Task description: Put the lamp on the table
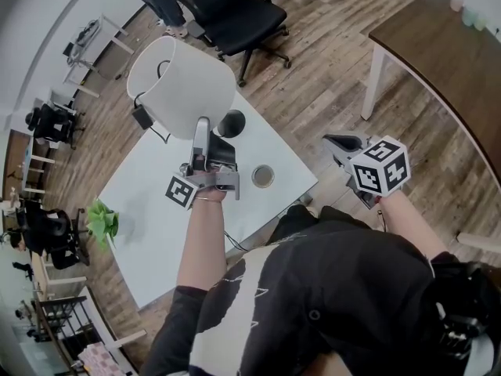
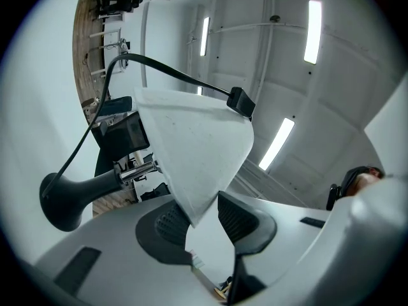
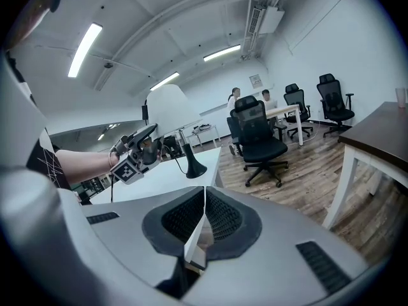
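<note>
The left gripper (image 2: pixel 204 213) has its ribbed black pads parted. The lower rim of the lamp (image 2: pixel 194 152) reaches down between them. It lies against one pad, and a gap shows at the other, so there is no firm pinch. The lamp's shade is a smooth, matte white cone. Below it a chrome neck runs into a black base (image 2: pixel 64 199) flared like a trumpet. A thin black cord (image 2: pixel 159 69) with a boxy inline switch arcs over the shade.

The right gripper (image 3: pixel 204 217) has its pads pressed together with nothing between them. It is held off the table's right side, over the plank floor.

From the head view, the lamp (image 1: pixel 180 84) stands with its base on the far part of the glossy white table (image 1: pixel 156 210), at the tips of the left gripper (image 1: pixel 203 124). Nearer the front edge sits a small round metal tin (image 1: pixel 263 176). A spiky green plant (image 1: pixel 102 222) is at the table's left edge. Beyond the table stands a black mesh office chair (image 1: pixel 235 14).
</note>
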The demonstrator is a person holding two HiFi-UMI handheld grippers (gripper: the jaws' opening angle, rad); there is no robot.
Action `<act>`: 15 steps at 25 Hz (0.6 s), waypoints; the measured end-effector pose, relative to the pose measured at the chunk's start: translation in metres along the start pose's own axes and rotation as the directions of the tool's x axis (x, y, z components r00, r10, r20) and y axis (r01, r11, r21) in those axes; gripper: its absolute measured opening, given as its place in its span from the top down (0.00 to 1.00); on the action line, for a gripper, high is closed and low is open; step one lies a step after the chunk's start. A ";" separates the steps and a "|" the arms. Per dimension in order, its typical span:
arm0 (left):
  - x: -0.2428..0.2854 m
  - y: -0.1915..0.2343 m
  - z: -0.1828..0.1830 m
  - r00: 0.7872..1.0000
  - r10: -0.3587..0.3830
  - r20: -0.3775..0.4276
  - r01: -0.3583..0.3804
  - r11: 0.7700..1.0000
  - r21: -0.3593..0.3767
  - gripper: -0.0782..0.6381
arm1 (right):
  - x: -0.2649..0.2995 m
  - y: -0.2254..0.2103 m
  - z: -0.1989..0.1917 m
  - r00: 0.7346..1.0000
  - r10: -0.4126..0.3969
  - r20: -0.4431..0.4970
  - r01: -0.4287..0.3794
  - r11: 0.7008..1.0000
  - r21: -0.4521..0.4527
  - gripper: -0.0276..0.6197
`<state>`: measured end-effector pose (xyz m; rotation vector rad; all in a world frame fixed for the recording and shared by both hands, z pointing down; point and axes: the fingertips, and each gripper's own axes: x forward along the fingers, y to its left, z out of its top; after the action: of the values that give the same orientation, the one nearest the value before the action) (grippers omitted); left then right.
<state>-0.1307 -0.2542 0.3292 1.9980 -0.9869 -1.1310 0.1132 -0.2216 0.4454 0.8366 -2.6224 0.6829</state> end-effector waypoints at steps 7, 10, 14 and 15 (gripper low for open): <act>-0.013 0.005 0.000 0.999 0.040 0.036 -0.040 0.999 -0.003 0.69 | -0.005 0.001 -0.005 1.000 0.001 -0.001 -0.001 1.000 0.000 0.92; -0.017 0.008 -0.001 0.997 0.060 0.039 -0.060 0.998 -0.011 0.69 | -0.005 0.003 -0.003 1.000 0.007 0.003 -0.007 1.000 0.000 0.92; -0.022 0.012 -0.004 0.996 0.083 0.039 -0.083 0.997 -0.009 0.70 | -0.005 0.004 -0.006 1.000 0.007 0.007 -0.007 1.000 0.001 0.92; -0.023 0.012 -0.005 0.995 0.090 0.037 -0.090 0.996 -0.007 0.70 | -0.006 0.004 -0.007 1.000 0.007 0.008 -0.007 1.000 0.003 0.92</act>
<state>-0.1379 -0.2403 0.3508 1.9146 -1.0812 -1.1245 0.1164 -0.2128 0.4473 0.8330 -2.6328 0.6871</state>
